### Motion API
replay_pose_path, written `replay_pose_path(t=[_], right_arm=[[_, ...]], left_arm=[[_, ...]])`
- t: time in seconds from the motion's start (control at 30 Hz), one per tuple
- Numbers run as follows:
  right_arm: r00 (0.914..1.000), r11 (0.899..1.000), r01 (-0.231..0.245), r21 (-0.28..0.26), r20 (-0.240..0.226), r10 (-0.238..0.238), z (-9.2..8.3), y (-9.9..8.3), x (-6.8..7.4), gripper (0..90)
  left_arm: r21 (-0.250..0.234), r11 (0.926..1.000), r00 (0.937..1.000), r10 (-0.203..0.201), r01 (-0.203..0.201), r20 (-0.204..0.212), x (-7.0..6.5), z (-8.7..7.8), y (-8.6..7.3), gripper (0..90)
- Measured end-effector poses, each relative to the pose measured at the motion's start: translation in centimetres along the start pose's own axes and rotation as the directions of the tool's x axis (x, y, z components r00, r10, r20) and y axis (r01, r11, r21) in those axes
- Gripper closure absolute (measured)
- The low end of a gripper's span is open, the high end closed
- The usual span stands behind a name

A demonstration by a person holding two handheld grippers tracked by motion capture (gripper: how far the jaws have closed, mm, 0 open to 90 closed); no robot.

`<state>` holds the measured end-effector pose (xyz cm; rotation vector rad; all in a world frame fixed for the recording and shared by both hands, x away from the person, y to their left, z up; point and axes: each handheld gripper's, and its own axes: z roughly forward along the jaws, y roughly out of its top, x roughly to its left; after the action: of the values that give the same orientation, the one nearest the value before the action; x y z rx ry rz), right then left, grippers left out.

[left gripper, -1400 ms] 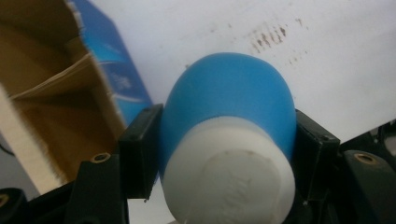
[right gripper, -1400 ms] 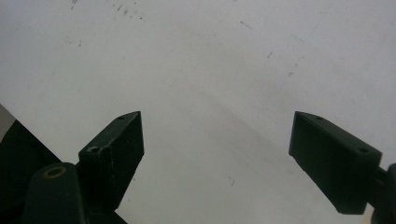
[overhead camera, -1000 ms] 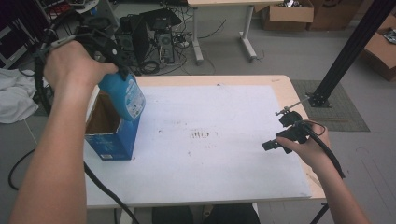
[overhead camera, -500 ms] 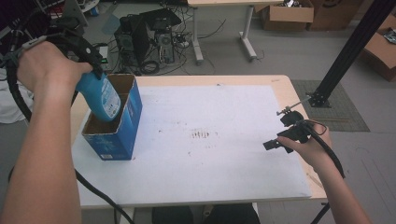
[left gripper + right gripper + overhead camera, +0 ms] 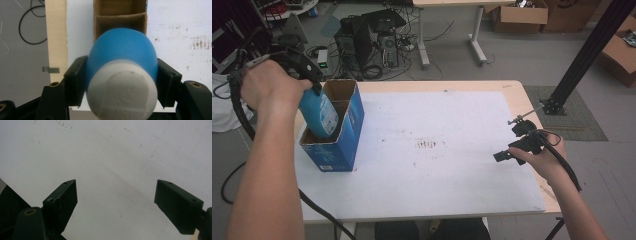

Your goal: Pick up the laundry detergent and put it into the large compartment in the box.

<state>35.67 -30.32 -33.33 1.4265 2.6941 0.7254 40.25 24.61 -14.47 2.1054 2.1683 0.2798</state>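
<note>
Counter (image 5: 452, 185) comes first: a pale wooden top under a white sheet, matt, flat, scuffed with small dark marks near its middle, giving a plain firm base for the work. Near its left edge stands a blue cardboard box (image 5: 343, 145), tall and open-topped, with raw brown board inside and a divider that splits it into compartments; upright like this, it seems meant to take things dropped in from above.

Tilted into the nearer compartment is a blue plastic bottle (image 5: 318, 115), smooth and rounded, with a printed label on its side and a white ribbed-looking cap (image 5: 122, 91) at the top. Its base is already below the rim while the shoulder leans out over the box edge, so I judge it is being lowered in.

Left gripper (image 5: 122, 82) pinches the bottle just under the cap, one black jaw on each side, which keeps the bottle's lower part free to slide down inside the cardboard.

Right gripper (image 5: 116, 202) waits low over bare white sheet at the right side of the counter, well apart from the box, its jaws spread and holding nothing.
</note>
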Motion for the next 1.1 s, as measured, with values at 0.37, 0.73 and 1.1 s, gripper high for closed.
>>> replay_pose_path(t=[0.37,0.73,1.1], right_arm=[[1.0000,1.000,-0.005,0.009,-0.005,0.005,0.7,-0.2,-0.2,18.6],[1.0000,1.000,-0.007,0.014,-0.006,0.007,1.0,-0.4,-0.3,18.6],[1.0000,1.000,-0.006,0.021,-0.007,0.006,1.2,-0.5,-0.5,18.7]], left_arm=[[0.065,0.9978,0.9999,0.013,-0.013,-0.003,-0.4,5.1,0.0,37.8],[0.113,0.9932,0.9995,0.029,-0.028,-0.009,-0.7,8.8,-0.3,37.8],[0.127,0.9914,0.9995,0.030,-0.030,0.005,-0.8,10.9,-0.5,37.8]])
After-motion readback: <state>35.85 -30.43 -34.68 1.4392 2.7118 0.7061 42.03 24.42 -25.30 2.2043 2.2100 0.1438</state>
